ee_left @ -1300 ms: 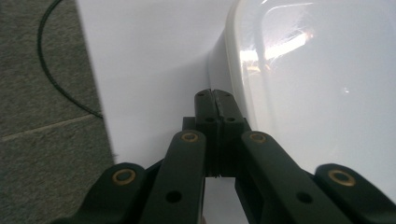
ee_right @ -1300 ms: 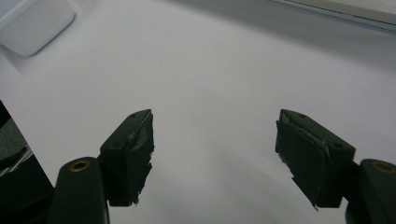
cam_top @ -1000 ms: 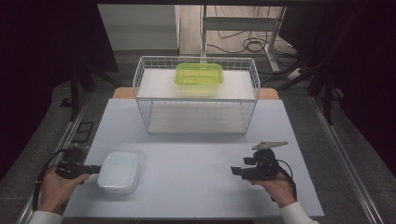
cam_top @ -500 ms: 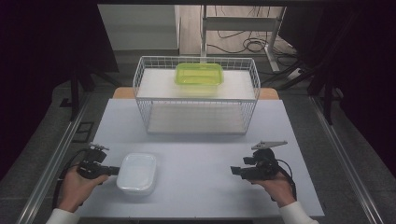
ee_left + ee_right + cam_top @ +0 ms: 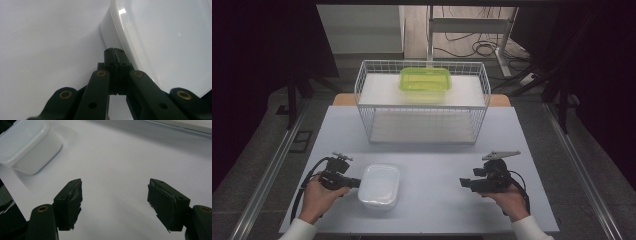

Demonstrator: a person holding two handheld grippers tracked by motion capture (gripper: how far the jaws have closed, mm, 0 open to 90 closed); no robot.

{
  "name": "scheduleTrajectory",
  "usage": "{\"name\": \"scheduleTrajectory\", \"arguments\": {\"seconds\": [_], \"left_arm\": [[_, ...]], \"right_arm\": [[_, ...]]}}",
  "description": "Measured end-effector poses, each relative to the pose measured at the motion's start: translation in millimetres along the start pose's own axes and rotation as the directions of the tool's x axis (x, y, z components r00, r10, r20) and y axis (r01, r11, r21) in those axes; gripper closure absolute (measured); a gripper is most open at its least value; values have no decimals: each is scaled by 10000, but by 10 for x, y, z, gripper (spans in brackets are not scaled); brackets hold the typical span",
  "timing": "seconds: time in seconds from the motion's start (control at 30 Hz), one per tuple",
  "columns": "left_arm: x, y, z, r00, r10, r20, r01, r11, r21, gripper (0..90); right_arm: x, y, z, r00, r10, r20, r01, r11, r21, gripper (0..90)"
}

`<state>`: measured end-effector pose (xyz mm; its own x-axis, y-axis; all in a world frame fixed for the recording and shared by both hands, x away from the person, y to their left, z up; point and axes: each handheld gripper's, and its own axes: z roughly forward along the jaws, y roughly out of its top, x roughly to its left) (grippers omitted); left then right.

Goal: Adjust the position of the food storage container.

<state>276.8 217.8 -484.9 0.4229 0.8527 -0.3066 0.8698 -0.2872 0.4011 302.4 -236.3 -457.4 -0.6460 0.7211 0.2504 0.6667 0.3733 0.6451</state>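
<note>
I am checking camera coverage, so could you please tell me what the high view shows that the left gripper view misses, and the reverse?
High view alone: the wire basket holding a green container, and the right tongs, open, apart from everything. Left gripper view alone: the left tongs shut, their tips pressed against the container's side just under the rim. Both share the white lidded container on the white table.

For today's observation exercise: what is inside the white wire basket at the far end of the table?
The wire basket holds a lime-green plastic container on its upper white shelf, towards the back. The lower shelf looks bare. The green container's contents cannot be made out.
</note>
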Motion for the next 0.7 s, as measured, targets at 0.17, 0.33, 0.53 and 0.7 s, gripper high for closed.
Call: {"name": "scheduleTrajectory", "arguments": {"seconds": [0.17,0.33,0.53,0.7], "left_arm": [[-197,135,127,9988,398,276,-402,9991,133,895],[-319,222,237,9970,609,484,-621,9978,240,895],[-408,289,303,9957,658,649,-672,9975,197,895],[-413,297,283,9953,671,695,-675,9977,46,894]], "right_arm": [[-1,3,1,10000,-24,-17,24,10000,0,277],[-9,-3,-2,10000,-11,-9,10,10000,-14,277],[-19,-6,-10,10000,15,1,-15,10000,-1,277],[-20,-6,-11,10000,13,-13,-13,10000,-7,277]]}}
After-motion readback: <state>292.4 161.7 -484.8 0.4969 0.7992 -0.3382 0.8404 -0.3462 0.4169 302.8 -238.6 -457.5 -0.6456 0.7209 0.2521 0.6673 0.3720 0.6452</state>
